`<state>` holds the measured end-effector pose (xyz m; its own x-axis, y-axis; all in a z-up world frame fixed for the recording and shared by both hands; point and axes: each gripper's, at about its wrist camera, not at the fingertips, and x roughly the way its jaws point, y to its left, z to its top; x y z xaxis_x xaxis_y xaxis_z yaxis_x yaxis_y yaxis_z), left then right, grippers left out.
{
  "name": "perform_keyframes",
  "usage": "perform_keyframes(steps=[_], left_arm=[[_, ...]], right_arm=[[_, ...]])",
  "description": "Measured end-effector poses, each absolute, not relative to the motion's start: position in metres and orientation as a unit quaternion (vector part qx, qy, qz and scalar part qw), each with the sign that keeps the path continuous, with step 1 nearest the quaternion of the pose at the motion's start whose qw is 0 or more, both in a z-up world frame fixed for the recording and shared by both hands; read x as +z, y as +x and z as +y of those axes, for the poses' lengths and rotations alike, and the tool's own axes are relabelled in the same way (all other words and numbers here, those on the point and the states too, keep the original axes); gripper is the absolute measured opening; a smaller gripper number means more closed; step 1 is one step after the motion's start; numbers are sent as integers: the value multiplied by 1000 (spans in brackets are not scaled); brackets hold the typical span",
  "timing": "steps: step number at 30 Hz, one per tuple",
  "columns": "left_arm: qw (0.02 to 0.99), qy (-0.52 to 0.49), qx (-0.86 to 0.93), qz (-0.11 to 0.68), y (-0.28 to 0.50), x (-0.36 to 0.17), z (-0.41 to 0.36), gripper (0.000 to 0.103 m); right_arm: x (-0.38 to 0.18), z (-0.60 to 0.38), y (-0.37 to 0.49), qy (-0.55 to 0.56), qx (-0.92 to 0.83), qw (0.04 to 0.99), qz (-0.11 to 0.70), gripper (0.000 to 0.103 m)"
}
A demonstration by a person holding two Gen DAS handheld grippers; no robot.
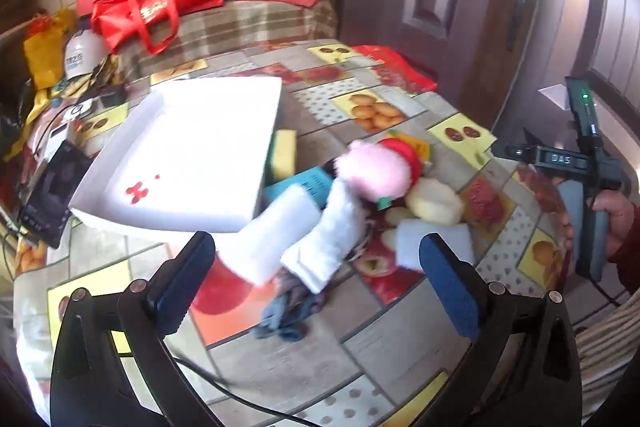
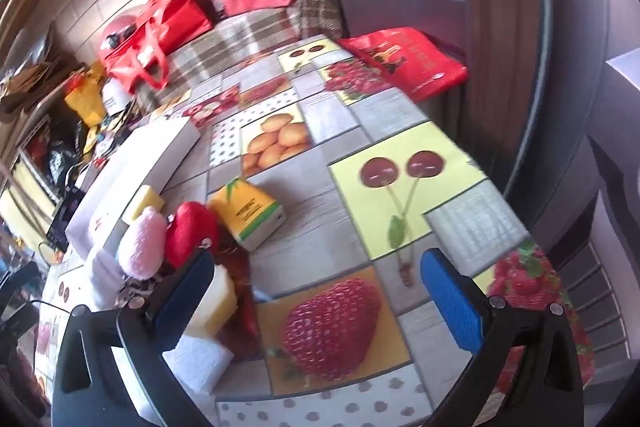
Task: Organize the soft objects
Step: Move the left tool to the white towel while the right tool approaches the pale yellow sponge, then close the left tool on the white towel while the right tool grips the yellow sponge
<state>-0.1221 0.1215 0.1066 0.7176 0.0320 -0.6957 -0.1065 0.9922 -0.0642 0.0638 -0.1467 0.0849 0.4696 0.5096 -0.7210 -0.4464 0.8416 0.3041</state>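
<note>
Blue-padded, the left gripper (image 1: 316, 283) hangs low over the table (image 1: 360, 359), jaws spread wide and holding nothing, aimed at the soft pile (image 1: 360, 187) lying just right of the white tray (image 1: 192, 155). That tray holds nothing visible. The right gripper (image 2: 316, 295) hovers right of the pile, jaws likewise wide and unladen.

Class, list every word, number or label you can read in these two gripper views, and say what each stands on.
"DAS": on the black right gripper body, seen from the left wrist view.
Yellow tissue pack: dark print, too blurred to read.
Flat red printed bag: lettering too blurred.
White helmet: dark characters, unreadable.
Teal box: small print, unreadable.
</note>
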Motion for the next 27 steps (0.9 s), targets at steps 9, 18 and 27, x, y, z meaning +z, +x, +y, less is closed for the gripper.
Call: perform_keyframes(steps=[9, 18, 27], left_arm=[[915, -25, 39, 401, -99, 88, 126, 103], [899, 95, 9, 428, -54, 59, 82, 95], [893, 113, 31, 435, -46, 50, 94, 53]], right_arm=[[69, -76, 45, -40, 350, 829, 435, 103], [46, -52, 51, -56, 349, 814, 461, 103], [34, -53, 49, -61, 346, 803, 482, 66]])
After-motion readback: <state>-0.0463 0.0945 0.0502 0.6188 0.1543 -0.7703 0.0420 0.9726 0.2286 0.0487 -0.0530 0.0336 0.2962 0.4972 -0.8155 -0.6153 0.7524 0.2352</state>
